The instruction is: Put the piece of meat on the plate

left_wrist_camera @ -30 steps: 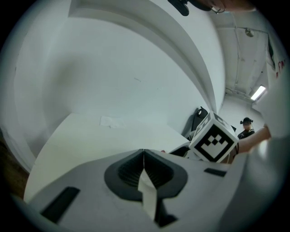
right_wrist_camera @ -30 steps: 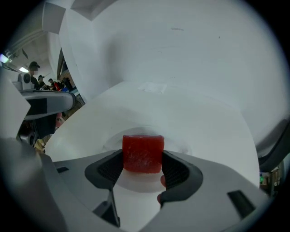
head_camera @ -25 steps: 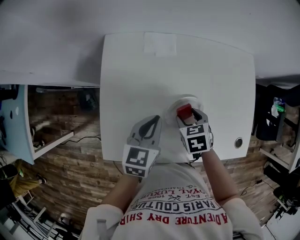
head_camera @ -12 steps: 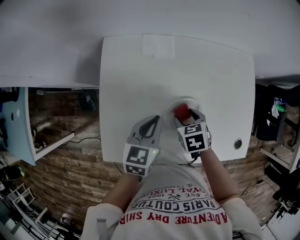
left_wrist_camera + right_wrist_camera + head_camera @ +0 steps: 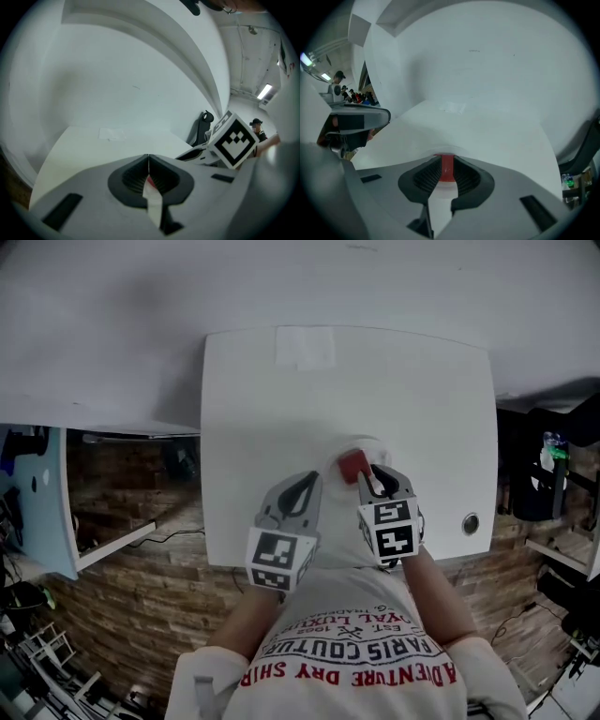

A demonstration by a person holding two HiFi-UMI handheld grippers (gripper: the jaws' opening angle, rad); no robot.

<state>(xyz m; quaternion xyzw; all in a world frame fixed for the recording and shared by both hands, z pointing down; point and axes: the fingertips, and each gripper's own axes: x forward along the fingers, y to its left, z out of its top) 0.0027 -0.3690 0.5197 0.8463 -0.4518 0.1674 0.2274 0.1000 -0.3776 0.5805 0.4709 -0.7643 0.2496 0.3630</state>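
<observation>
A small red piece of meat sits between the jaws of my right gripper. Those jaws are closing and the pads press on its sides. In the right gripper view the meat fills the narrow gap of the gripper, just above the white plate. The plate lies on the white table, mostly hidden under the gripper. My left gripper hovers to the left of it, shut with nothing held; its jaws meet at the tips.
A round grommet hole sits near the table's right front corner. A pale paper patch lies at the far edge. The table's near edge runs just below the grippers, with brick-pattern floor beyond it. The right gripper's marker cube shows in the left gripper view.
The right gripper's jaws, wide open around the meat on the plate, have closed on it. The meat has come up off the plate and shifted slightly left.
</observation>
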